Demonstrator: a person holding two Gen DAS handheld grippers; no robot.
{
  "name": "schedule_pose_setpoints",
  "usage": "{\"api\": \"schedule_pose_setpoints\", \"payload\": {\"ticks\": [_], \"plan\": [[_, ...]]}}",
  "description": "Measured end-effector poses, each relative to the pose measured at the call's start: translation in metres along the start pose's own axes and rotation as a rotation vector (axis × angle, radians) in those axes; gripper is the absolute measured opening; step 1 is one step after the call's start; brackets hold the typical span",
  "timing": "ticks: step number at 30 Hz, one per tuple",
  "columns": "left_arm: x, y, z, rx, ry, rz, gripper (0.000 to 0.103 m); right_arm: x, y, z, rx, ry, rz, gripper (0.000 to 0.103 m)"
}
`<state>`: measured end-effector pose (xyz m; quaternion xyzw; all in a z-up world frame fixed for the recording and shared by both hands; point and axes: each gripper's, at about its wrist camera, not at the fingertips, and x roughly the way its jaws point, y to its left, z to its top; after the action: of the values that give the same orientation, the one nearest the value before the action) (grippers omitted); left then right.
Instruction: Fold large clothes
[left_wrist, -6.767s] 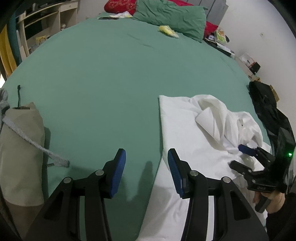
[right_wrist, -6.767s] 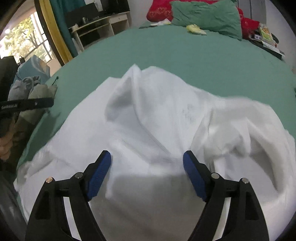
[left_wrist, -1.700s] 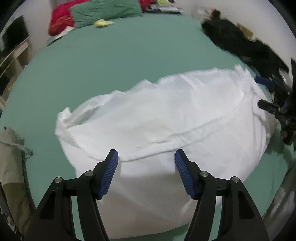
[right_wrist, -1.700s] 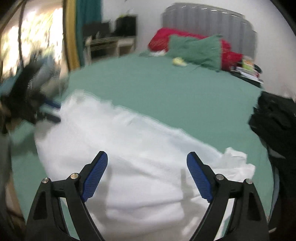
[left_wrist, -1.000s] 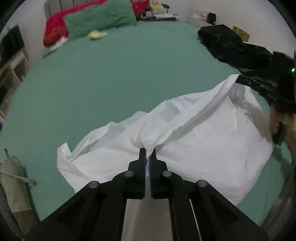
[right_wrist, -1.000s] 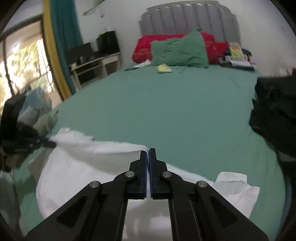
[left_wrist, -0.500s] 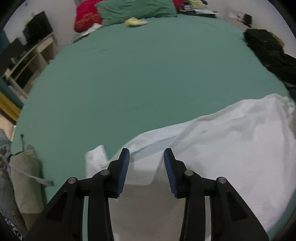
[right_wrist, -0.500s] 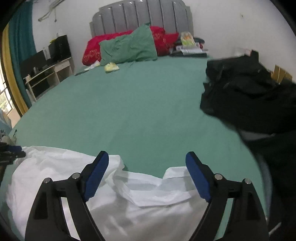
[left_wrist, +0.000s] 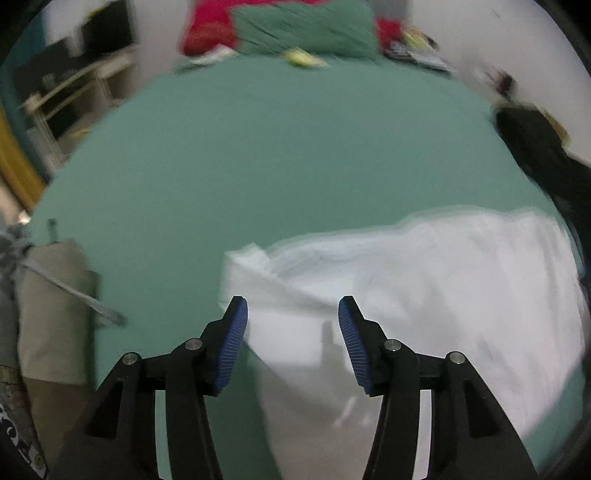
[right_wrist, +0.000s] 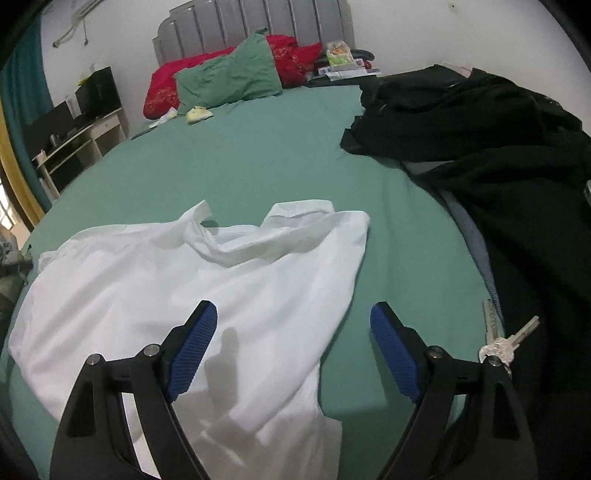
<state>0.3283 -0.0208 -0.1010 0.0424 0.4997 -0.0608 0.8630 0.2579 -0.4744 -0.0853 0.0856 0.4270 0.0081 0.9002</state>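
A large white garment (right_wrist: 207, 280) lies rumpled on the green bed sheet (right_wrist: 258, 158), its collar end toward the pillows. In the blurred left wrist view the same white garment (left_wrist: 424, 280) fills the lower right. My left gripper (left_wrist: 291, 314) hovers above the garment's left corner; its jaws are opening and nothing is between the blue pads. My right gripper (right_wrist: 293, 317) stands open over the garment's right edge, its left pad above the cloth and its right pad above bare sheet. Neither gripper holds the cloth.
A heap of black clothes (right_wrist: 509, 155) covers the bed's right side, with keys (right_wrist: 498, 343) beside it. Red and green pillows (right_wrist: 229, 77) lie at the headboard. A beige bag (left_wrist: 55, 295) with a grey strap sits at the left edge. A desk (right_wrist: 74, 140) stands beyond the bed.
Both grippers were shut on the white garment's lifted edge a second ago; they have let go and opened. The cloth has dropped flat onto the sheet, and both views have swung and lowered.
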Motion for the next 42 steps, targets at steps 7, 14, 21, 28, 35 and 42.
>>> {"api": "schedule_pose_setpoints", "payload": {"ticks": [7, 14, 21, 28, 35, 42], "plan": [[0.043, -0.027, 0.004, 0.11, 0.07, 0.131, 0.054, 0.022, 0.015, 0.002, -0.008, 0.045, 0.052, 0.085], [0.059, 0.013, 0.036, -0.094, -0.077, 0.339, 0.054, 0.026, 0.008, -0.001, 0.008, 0.072, 0.055, 0.085], [0.013, 0.048, -0.01, -0.23, -0.076, 0.149, 0.061, 0.0, -0.001, -0.015, 0.05, 0.037, 0.077, 0.085], [-0.004, 0.015, -0.099, -0.164, 0.069, -0.039, 0.067, -0.037, -0.01, -0.057, 0.146, 0.055, 0.141, 0.081], [-0.01, 0.002, -0.122, -0.125, 0.033, -0.038, 0.005, -0.038, -0.009, -0.082, 0.184, 0.105, 0.192, 0.014], [-0.06, 0.015, -0.141, -0.168, -0.022, -0.018, 0.005, -0.09, -0.006, -0.087, 0.181, 0.013, 0.164, 0.009]]}}
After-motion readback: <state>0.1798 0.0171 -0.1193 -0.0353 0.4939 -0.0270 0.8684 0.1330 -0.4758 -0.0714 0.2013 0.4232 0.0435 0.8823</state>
